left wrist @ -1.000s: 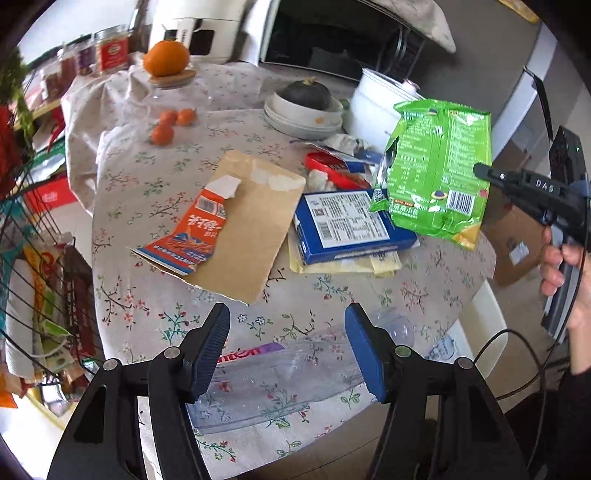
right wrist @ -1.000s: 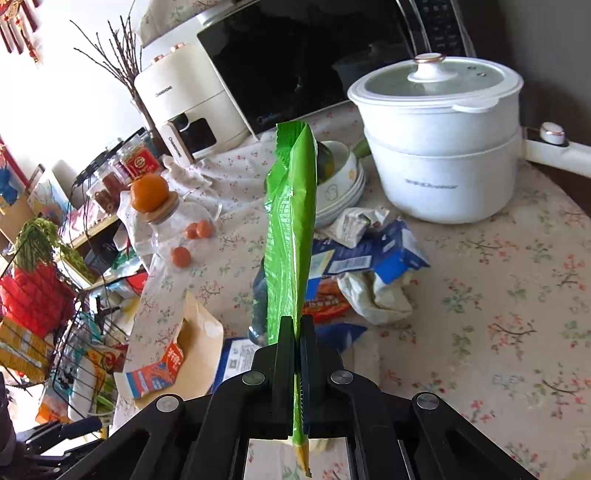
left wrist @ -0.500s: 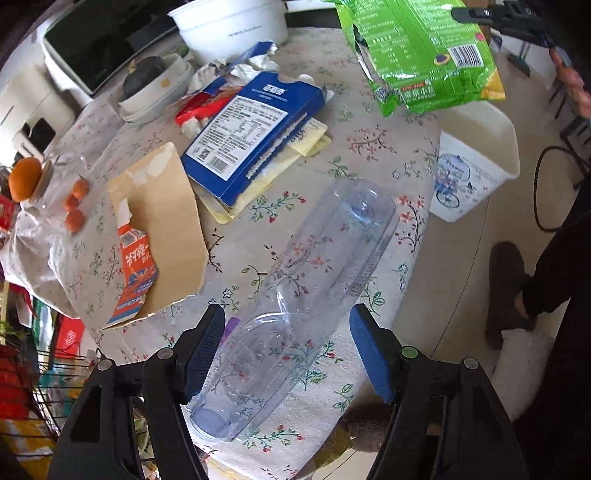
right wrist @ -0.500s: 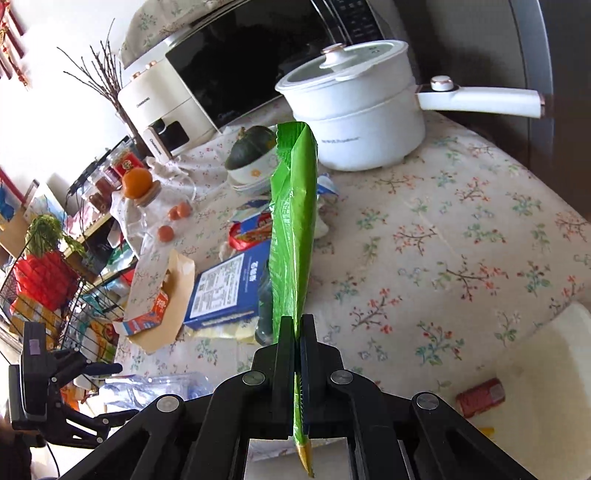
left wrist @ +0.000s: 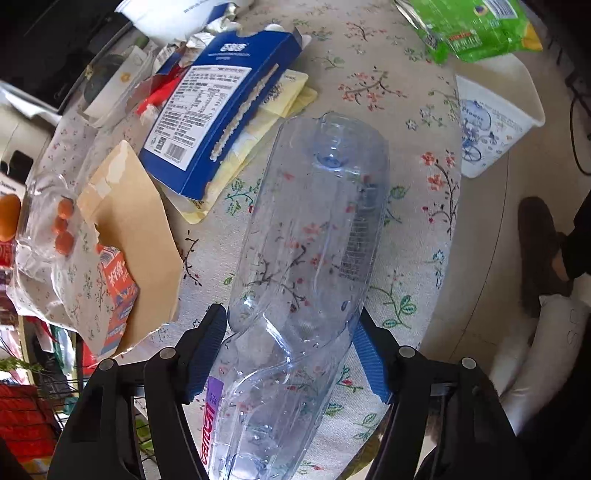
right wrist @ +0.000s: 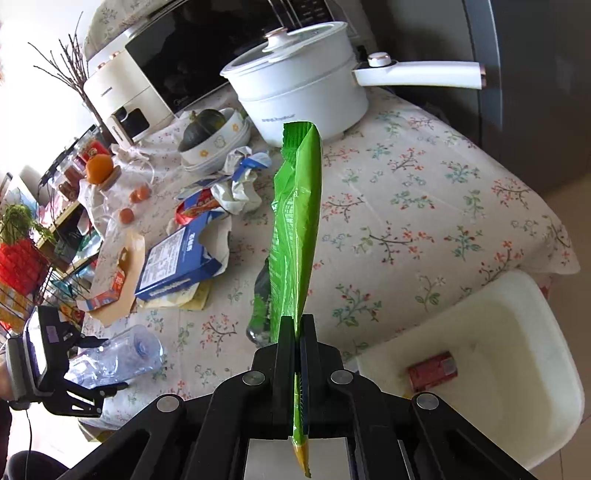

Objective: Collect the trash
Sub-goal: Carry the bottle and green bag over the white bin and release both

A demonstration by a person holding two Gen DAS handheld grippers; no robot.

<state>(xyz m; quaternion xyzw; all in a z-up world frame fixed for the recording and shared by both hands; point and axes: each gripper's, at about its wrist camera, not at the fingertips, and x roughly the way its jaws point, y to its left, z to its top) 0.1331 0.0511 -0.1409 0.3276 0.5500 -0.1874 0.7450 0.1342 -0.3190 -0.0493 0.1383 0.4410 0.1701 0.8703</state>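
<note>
A crushed clear plastic bottle (left wrist: 310, 258) lies on the flowered tablecloth (left wrist: 402, 122). My left gripper (left wrist: 290, 330) is open, its blue pads on either side of the bottle's lower body. It shows from the right wrist view too (right wrist: 110, 360). My right gripper (right wrist: 297, 332) is shut on a green snack bag (right wrist: 295, 229) and holds it upright above the table edge, beside a white trash bin (right wrist: 498, 332) that holds a red wrapper (right wrist: 432, 371). The bag (left wrist: 476, 26) and bin (left wrist: 495, 110) also show in the left wrist view.
A blue carton (left wrist: 218, 122), yellow papers, a brown envelope (left wrist: 136, 236) with an orange wrapper and crumpled packaging (right wrist: 236, 184) lie on the table. A white pot (right wrist: 299, 85), bowls with a squash, oranges and an oven stand behind. A wire rack stands at left.
My left gripper moved forward so its pads now straddle the bottle. My right gripper carried the green bag further toward the bin at the table edge.
</note>
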